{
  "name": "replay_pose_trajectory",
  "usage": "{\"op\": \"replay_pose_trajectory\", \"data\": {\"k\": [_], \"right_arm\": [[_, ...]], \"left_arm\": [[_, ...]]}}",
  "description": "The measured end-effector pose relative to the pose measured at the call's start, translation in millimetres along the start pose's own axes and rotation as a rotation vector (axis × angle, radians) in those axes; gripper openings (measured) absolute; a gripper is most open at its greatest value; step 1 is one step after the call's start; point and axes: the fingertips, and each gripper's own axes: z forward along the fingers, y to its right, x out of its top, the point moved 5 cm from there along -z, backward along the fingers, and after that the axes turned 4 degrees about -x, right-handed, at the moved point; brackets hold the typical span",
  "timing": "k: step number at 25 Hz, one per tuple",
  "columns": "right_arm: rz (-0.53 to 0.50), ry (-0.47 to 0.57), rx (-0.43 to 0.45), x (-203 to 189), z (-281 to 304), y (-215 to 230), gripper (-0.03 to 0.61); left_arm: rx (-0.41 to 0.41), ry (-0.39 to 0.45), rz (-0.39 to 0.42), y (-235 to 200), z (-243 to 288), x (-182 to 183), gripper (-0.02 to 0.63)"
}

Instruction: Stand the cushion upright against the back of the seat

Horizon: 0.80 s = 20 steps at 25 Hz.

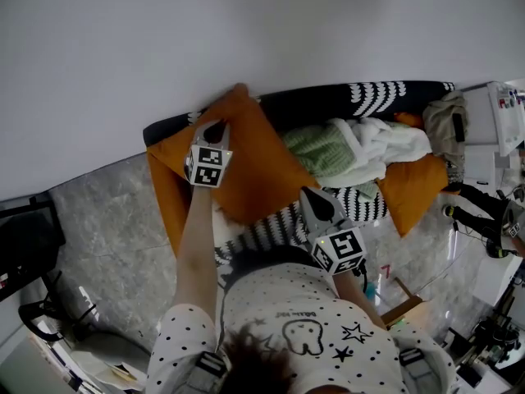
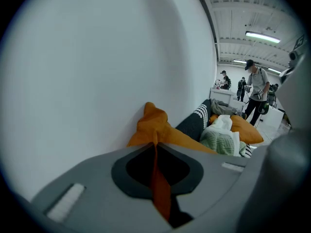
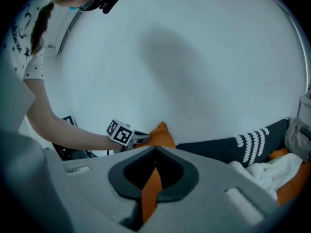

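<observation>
The orange cushion (image 1: 254,158) stands tilted with its top corner against the white wall, above the dark back (image 1: 328,101) of the seat. My left gripper (image 1: 215,131) is shut on the cushion's upper left edge; in the left gripper view a fold of the orange fabric (image 2: 158,178) is pinched between the jaws of that gripper (image 2: 155,147). My right gripper (image 1: 310,197) is shut on the cushion's lower right edge, and its own view shows the gripper (image 3: 155,152) with an orange strip (image 3: 150,188) between its jaws. That view also shows the left gripper (image 3: 141,137) beside the cushion's top corner (image 3: 163,132).
Green and white blankets (image 1: 353,150) and a second orange cushion (image 1: 414,189) lie on the seat to the right. A striped cover (image 1: 271,232) lies below the cushion. The grey marble floor (image 1: 107,220) is on the left, equipment on the right. People stand far off (image 2: 255,89).
</observation>
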Motion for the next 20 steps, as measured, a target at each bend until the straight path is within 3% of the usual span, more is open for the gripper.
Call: {"op": "replay_pose_trajectory", "data": {"k": [20], "right_arm": [[-0.009,0.017,-0.009,0.1,-11.3,4.2,-0.002]], "left_arm": [[0.014,-0.049,0.004,0.7,7.6,-11.0,0.028]]}}
